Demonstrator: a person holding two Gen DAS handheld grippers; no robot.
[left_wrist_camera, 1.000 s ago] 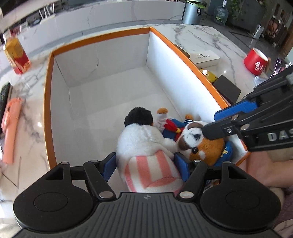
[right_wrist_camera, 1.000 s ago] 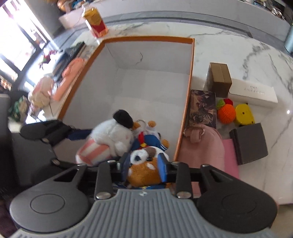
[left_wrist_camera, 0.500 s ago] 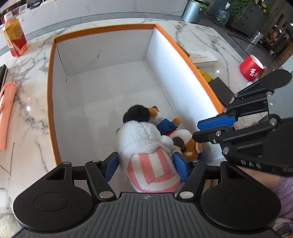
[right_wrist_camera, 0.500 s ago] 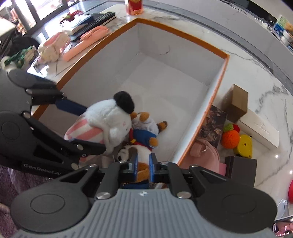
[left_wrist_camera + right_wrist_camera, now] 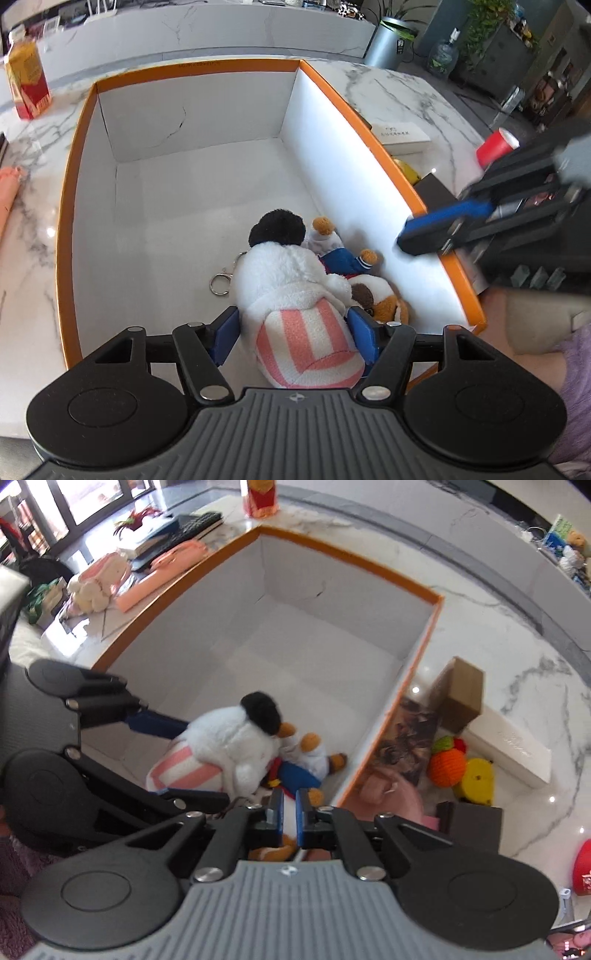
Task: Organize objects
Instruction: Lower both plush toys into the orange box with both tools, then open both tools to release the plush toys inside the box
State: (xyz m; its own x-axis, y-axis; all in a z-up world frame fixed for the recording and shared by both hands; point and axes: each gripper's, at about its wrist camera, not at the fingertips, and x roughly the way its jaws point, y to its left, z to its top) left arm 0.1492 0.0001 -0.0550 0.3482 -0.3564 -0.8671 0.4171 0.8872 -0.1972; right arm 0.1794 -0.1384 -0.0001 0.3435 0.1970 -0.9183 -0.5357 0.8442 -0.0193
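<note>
A white plush (image 5: pixel 295 295) with a black head and a pink-striped bottom lies in the orange-rimmed white box (image 5: pixel 74 184). My left gripper (image 5: pixel 293 321) is shut on its striped end, one pad on each side. Beside it lie a duck plush (image 5: pixel 340 254) in blue and a brown-and-white dog plush (image 5: pixel 380 299), against the box's right wall. My right gripper (image 5: pixel 289 805) is shut with nothing held. It hovers above the dog plush by the right wall, and in the left wrist view the right gripper (image 5: pixel 406 240) shows over the rim.
Right of the box stand a brown carton (image 5: pixel 461 694), a flat white box (image 5: pixel 513 746), a knitted orange (image 5: pixel 447 768), a yellow toy (image 5: pixel 478 779), a pink bag (image 5: pixel 384 790) and a dark box (image 5: pixel 476 823). A red cup (image 5: pixel 496 147) stands farther right. The box's far half is bare.
My right gripper's jaws, earlier around the dog plush, have closed together and drawn up and right toward the rim. The dog plush stays in the box. The left gripper keeps its hold.
</note>
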